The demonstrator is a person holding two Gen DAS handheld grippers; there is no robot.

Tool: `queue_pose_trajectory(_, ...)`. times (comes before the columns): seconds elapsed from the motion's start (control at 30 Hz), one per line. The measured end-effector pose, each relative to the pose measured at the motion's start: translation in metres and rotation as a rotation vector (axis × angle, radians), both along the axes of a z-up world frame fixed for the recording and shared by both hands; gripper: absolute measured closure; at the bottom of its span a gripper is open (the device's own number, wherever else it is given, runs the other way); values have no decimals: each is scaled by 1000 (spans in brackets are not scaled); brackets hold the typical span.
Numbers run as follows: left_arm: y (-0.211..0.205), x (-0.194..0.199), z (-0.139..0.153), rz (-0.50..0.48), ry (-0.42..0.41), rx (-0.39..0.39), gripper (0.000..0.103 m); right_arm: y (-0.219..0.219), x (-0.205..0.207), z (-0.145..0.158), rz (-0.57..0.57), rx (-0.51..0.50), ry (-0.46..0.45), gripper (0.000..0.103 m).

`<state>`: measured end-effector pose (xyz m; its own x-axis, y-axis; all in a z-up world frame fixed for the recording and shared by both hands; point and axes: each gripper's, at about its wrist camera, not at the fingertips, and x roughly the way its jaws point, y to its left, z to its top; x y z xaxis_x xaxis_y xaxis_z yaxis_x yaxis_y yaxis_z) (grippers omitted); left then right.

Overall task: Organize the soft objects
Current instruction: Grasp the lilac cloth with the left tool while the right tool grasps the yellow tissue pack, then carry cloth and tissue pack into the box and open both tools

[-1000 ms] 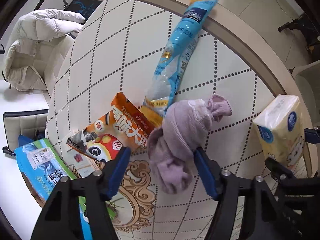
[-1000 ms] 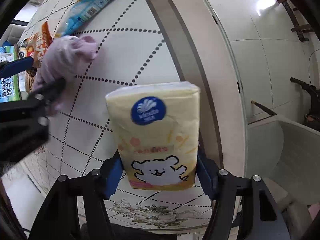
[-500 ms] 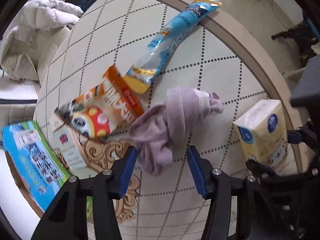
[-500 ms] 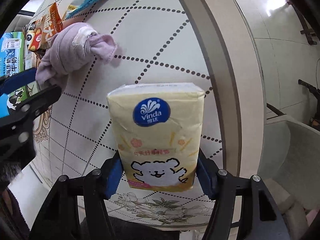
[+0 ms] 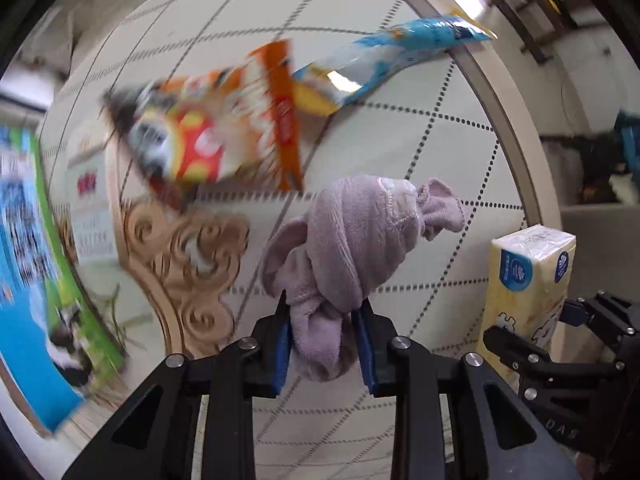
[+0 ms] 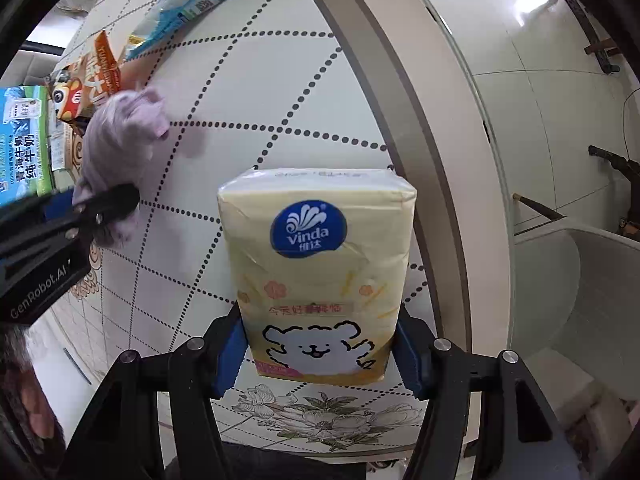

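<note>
Gripping the purple cloth bundle (image 5: 352, 240) by its lower tail, my left gripper (image 5: 322, 350) is clamped tight; my right gripper (image 6: 318, 354) squeezes the tissue pack (image 6: 316, 264), just right of the bundle. Held only by that tail, I judge the bundle could unroll or slip free.

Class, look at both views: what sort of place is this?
Probably a home dining area. A round patterned table holds snack packets and a milk carton, a chair stands beside it, and the floor is tiled.
</note>
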<state>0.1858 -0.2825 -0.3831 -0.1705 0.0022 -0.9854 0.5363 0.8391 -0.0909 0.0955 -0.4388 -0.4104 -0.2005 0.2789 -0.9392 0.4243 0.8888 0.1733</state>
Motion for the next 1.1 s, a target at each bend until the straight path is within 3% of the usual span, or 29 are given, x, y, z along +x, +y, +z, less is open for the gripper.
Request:
queue_pose_trajectory(0.13, 38, -16, 32, 140, -8, -95, 78, 8, -4, 25, 7, 16, -53, 37)
queue_pose_trajectory(0.3, 97, -21, 108, 288, -107, -222, 78, 42, 14, 93, 61, 42, -186, 37)
queue_pose_trajectory(0.37, 133, 15, 139, 344, -162, -260, 78, 65, 27, 123, 93, 55, -244, 37)
queue_pose_trajectory(0.5, 193, 38, 187, 425, -253, -282, 78, 124, 61, 178, 178, 93, -347, 37)
queue_pose_trajectory(0.6, 254, 57, 203, 494, -304, -265, 78, 180, 90, 205, 251, 122, -388, 37)
queue_pose_trajectory(0.77, 347, 81, 193, 601, -330, -191, 78, 261, 134, 205, 318, 126, -380, 37)
queue_pose_trajectory(0.93, 410, 109, 145, 698, -231, -136, 78, 339, 174, 176, 348, 88, -319, 37)
queue_pose_trajectory(1.1, 459, 141, 112, 733, -183, -63, 78, 369, 200, 136, 325, 25, -233, 37)
